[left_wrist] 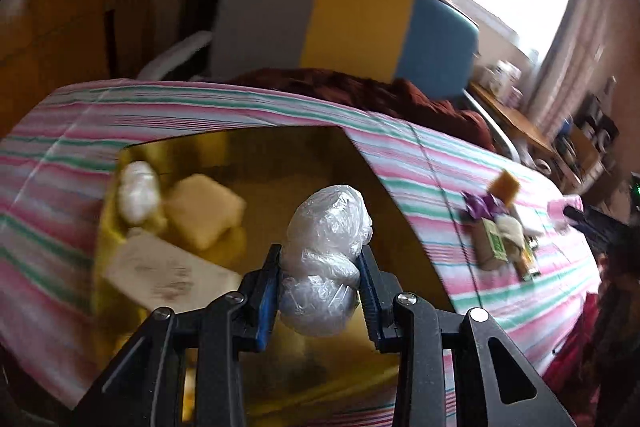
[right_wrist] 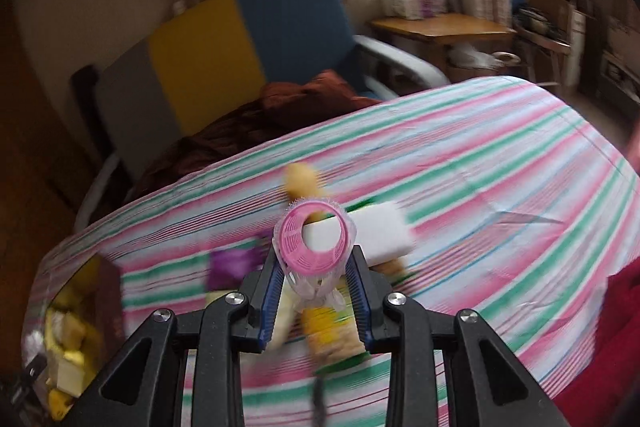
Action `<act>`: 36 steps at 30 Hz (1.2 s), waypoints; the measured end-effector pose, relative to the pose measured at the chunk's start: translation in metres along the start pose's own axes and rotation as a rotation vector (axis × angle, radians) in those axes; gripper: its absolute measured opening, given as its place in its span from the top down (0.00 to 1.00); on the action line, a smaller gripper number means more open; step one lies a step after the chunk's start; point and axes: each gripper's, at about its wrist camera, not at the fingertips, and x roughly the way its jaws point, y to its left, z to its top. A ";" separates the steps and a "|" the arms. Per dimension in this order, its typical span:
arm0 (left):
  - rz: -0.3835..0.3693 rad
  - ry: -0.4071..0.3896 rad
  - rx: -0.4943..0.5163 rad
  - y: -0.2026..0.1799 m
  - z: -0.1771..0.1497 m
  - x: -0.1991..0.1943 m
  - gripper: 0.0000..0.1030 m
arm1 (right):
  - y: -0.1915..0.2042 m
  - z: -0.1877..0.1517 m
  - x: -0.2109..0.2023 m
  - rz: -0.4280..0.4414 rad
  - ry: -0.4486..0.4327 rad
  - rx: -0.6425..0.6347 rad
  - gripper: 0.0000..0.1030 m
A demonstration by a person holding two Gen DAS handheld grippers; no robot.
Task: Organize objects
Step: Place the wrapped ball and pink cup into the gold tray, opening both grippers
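Note:
My left gripper [left_wrist: 320, 263] is shut on a crumpled clear plastic bundle [left_wrist: 326, 251] and holds it above a shiny gold box [left_wrist: 360, 163]. In the box lie a yellow sponge block [left_wrist: 204, 213], a white wad [left_wrist: 138, 193] and a white card [left_wrist: 168, 275]. My right gripper [right_wrist: 314, 269] is shut on a pink hair roller in clear wrap [right_wrist: 314, 241] above the striped tablecloth [right_wrist: 480, 187]. Under it lie a white block [right_wrist: 384, 233], a yellow packet [right_wrist: 332, 335] and a purple wrapper [right_wrist: 234, 265]. The gold box also shows in the right wrist view [right_wrist: 72, 327] at lower left.
A pile of small items [left_wrist: 500, 231] lies on the striped cloth [left_wrist: 460, 179] right of the box. Behind the table stands a grey, yellow and blue chair [right_wrist: 224, 55] with a brown blanket [right_wrist: 248, 123]. A wooden side table [right_wrist: 436, 27] stands by the window.

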 end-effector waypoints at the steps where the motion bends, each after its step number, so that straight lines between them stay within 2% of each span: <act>1: 0.008 -0.007 -0.013 0.007 0.001 -0.003 0.65 | 0.013 -0.001 -0.003 0.020 0.002 -0.020 0.70; 10: 0.007 -0.042 -0.083 0.039 0.012 -0.008 0.65 | 0.152 -0.034 0.000 0.260 0.097 -0.233 0.70; 14: 0.013 -0.072 -0.082 0.043 0.032 -0.007 0.65 | 0.203 -0.057 0.014 0.303 0.161 -0.306 0.70; 21: 0.050 -0.089 -0.068 0.048 0.062 0.010 0.64 | 0.260 -0.073 0.041 0.321 0.227 -0.393 0.70; 23: 0.063 -0.097 -0.063 0.049 0.068 0.017 0.59 | 0.273 -0.070 0.049 0.305 0.229 -0.400 0.70; 24: 0.075 -0.098 -0.065 0.049 0.071 0.021 0.50 | 0.278 -0.068 0.052 0.301 0.224 -0.400 0.63; 25: 0.074 -0.093 -0.068 0.051 0.073 0.024 0.47 | 0.282 -0.065 0.054 0.295 0.215 -0.398 0.52; 27: 0.065 -0.102 -0.073 0.051 0.073 0.023 0.38 | 0.287 -0.063 0.057 0.288 0.208 -0.394 0.44; 29: 0.074 -0.114 -0.067 0.052 0.069 0.020 0.32 | 0.286 -0.063 0.055 0.284 0.206 -0.389 0.42; 33: 0.073 -0.106 -0.087 0.056 0.056 0.013 0.32 | 0.284 -0.074 0.052 0.276 0.219 -0.408 0.42; 36: 0.088 -0.111 -0.096 0.056 0.041 0.003 0.25 | 0.279 -0.082 0.049 0.270 0.223 -0.410 0.34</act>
